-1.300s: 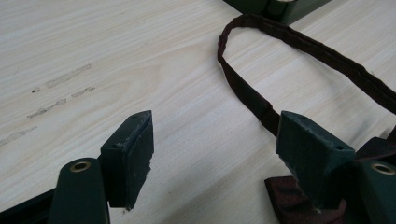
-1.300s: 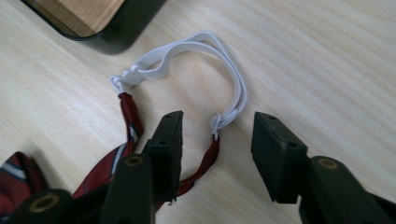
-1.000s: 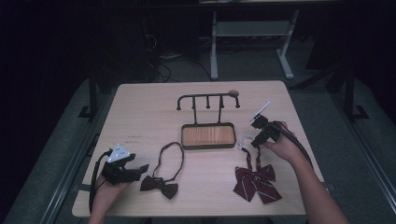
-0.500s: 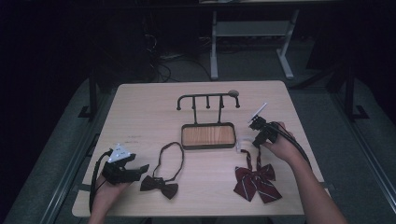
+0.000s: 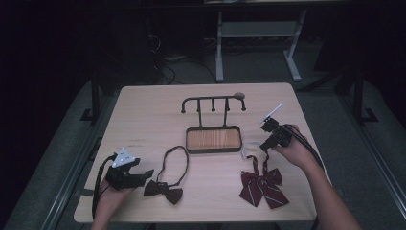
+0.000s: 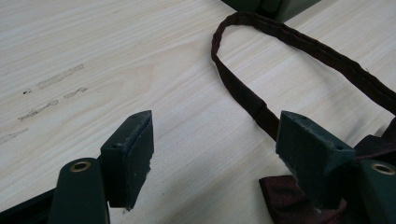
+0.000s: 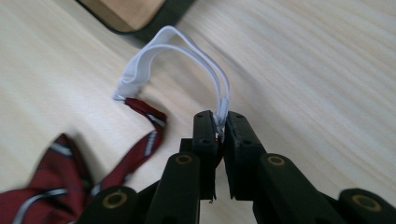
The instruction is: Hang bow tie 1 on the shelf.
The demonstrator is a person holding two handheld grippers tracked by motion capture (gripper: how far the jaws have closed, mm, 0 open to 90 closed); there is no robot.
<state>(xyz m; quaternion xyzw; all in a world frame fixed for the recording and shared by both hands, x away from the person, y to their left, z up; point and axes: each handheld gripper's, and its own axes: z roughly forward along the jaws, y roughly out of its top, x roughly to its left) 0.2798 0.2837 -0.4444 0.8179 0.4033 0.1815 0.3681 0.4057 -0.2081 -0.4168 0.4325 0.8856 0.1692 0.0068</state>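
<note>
White elastic (image 7: 187, 51) of the striped red bow tie (image 5: 262, 184) is clamped in my right gripper (image 7: 220, 122), whose jaws have just closed on it; from the high view that loop is barely visible. My left gripper (image 6: 212, 149) stands with jaws apart over the desk (image 5: 158, 120), the dark bow tie (image 6: 299, 200) partly hidden behind one jaw and cut off by the frame

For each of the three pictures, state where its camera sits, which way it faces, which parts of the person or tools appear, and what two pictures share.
High view: above the table's near edge, facing forward and down; both forearms, left hand-held gripper, right hand-held gripper.
Left gripper view: rides that tool, looks between open jaws at the dark bow tie.
Right gripper view: along shut jaws pinching the white elastic band.
Shared: the striped red bow tie, high and right gripper views.
</note>
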